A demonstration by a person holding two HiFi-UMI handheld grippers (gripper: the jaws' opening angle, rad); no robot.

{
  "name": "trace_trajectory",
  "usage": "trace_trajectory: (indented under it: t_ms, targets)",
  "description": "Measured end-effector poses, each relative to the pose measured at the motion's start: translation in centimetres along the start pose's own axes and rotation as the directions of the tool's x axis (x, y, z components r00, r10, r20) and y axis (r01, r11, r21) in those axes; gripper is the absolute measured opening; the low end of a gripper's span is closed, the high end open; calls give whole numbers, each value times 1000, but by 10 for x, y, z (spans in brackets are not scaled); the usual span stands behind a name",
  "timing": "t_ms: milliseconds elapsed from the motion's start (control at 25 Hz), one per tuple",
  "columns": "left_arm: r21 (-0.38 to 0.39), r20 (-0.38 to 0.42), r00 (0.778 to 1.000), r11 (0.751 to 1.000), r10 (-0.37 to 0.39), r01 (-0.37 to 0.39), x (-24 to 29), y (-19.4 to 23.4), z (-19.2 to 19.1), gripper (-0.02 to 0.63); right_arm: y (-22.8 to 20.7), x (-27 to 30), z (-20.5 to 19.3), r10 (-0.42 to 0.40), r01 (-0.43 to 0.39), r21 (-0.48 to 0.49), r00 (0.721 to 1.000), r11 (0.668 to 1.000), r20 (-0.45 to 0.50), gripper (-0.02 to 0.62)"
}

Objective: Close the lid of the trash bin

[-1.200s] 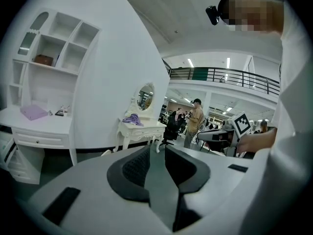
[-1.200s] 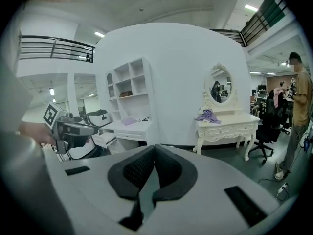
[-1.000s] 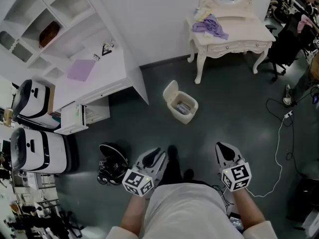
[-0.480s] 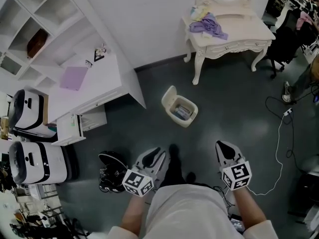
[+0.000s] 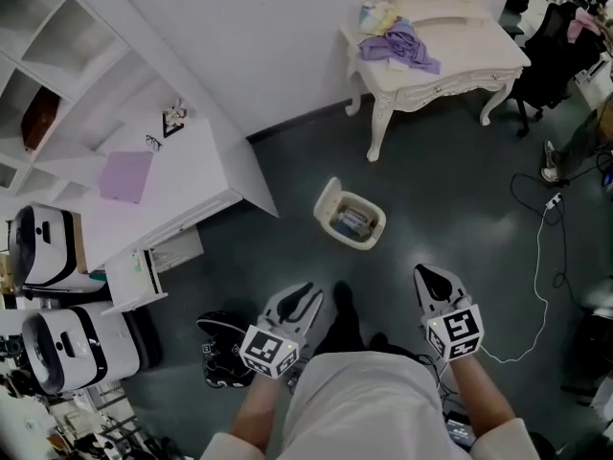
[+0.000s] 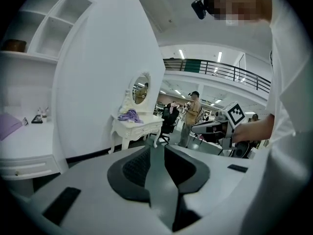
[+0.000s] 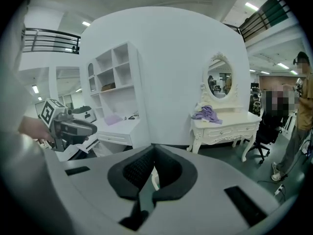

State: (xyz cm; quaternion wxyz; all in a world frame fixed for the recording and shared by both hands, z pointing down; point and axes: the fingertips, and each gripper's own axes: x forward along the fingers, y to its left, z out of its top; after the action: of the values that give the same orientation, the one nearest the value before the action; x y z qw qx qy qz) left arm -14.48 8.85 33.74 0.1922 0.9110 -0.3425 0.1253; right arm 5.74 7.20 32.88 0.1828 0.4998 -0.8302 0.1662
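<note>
A small cream trash bin (image 5: 352, 222) stands on the dark floor in the head view. Its lid (image 5: 329, 197) is raised upright on the left side, and items show inside. Both grippers hover low in that view, short of the bin and apart from it. My left gripper (image 5: 306, 297) is to its lower left; its jaws are closing, with a gap and nothing between them (image 6: 155, 148). My right gripper (image 5: 428, 278) is to the bin's lower right. Its tips meet, with nothing held (image 7: 152, 148). In both gripper views the jaws hide the bin.
A white dressing table (image 5: 450, 60) with a purple cloth (image 5: 397, 41) stands beyond the bin. A white desk with shelves (image 5: 182, 175) is at left. A black object (image 5: 225, 348) lies left of my left gripper, and a white cable (image 5: 538, 276) runs at right. People stand far off (image 6: 192, 116).
The whole view has slid forward. The bin now sits lower in the head view and nearer both grippers. The desk and shelves have drifted left and down.
</note>
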Motion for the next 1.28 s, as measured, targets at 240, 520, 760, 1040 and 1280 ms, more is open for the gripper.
trace_trajectory:
  t_ms: [240,520,760,1040,1280]
  targets:
    - [17,-31,999,999,-45,45,30,50,13,107,-11,49,26,-42,42,-5,999,999,-1,12]
    - [10,-43,997,997,-70,71,58,87,23,107,-30,81,35,-86,87,19,996,996,-28,12]
    - [-3,-48,997,998,-56,56,84,107,22,106,-41,104,28,-52,52,13,997,999,-62,12]
    - [-14,-58,998,1000,3,-4,128,136,5,107,-70,139,10,5,-3,17,995,1000,-103,12]
    - [-9,-82,994,997,70,-71,171,168,-32,107,-92,180,-20,61,-59,20,990,998,-130,12]
